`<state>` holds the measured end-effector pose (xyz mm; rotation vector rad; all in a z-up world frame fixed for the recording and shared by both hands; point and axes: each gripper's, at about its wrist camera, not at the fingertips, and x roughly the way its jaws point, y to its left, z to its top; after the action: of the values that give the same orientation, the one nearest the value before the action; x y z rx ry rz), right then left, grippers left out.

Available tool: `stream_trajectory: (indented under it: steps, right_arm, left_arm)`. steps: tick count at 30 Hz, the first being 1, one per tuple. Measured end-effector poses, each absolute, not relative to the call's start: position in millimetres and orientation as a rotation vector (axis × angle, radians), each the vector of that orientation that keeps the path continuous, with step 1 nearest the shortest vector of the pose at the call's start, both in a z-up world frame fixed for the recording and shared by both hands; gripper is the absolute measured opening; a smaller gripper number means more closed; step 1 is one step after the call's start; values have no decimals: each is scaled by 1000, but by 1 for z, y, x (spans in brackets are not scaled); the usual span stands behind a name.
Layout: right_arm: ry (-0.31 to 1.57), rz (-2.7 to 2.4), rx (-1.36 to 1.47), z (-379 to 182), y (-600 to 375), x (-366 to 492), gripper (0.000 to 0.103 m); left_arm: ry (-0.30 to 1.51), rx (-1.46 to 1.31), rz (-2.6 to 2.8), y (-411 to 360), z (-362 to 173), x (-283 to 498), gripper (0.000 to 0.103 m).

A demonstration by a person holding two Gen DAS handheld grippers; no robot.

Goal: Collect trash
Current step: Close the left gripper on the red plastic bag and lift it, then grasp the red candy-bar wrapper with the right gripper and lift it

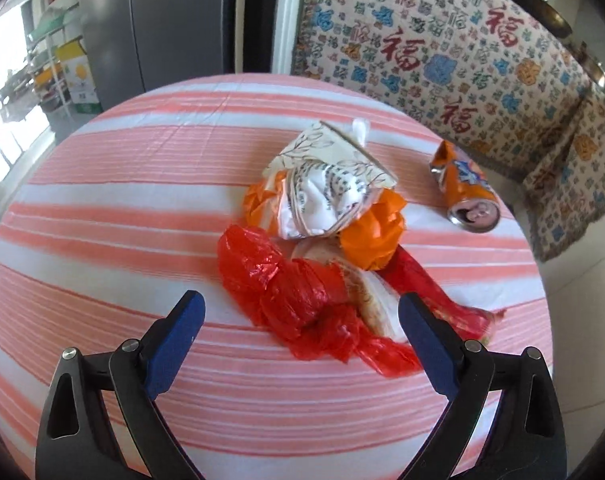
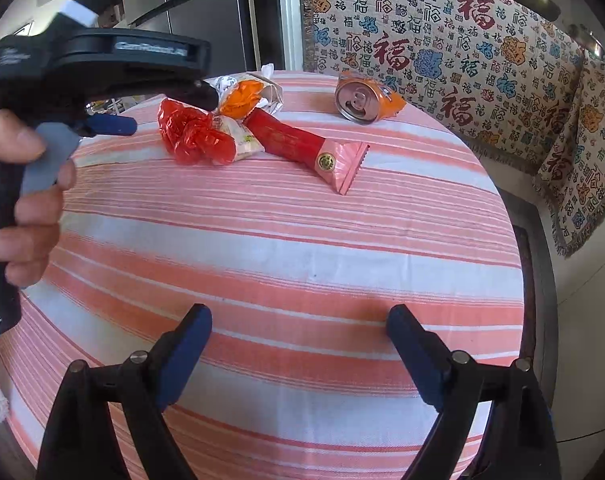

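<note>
Closing on the loose red plastic bag could pinch only a fold, letting it slip or drag the wrappers beside it. The left gripper hangs wide open and empty over that crumpled pile mid-worktop; a dented orange can lies at two o'clock. The right gripper is likewise spread and empty.

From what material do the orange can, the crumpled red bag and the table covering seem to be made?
Orange can: probably thin aluminium, shiny; its silver top shows a pull-tab opening and its side is dented.
Crumpled red bag: seemingly thin plastic film, glossy and translucent, with sharp creases that catch the light.
Table covering: apparently woven fabric, matt, with pink and white stripes and soft wrinkles.
</note>
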<state>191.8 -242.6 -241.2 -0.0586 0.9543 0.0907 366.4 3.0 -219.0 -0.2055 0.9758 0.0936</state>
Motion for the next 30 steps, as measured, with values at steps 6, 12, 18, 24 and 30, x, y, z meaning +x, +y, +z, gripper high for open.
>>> stream_trajectory:
  steps: [6, 12, 18, 24, 30]
  right_arm:
    - [953, 97, -39, -241, -245, 194, 92]
    - [953, 92, -10, -242, -248, 196, 92]
    - [946, 70, -14, -243, -252, 197, 92]
    - [940, 21, -4, -242, -270, 229, 92]
    - [962, 59, -41, -251, -268, 272, 92]
  left_arm:
    - [941, -115, 0, 12, -220, 341, 53]
    - [996, 31, -189, 42, -202, 303, 51]
    - [1079, 211, -369, 46, -201, 254, 55]
    - [1029, 128, -297, 41, -217, 248, 83]
    - [983, 85, -235, 36, -234, 246, 87]
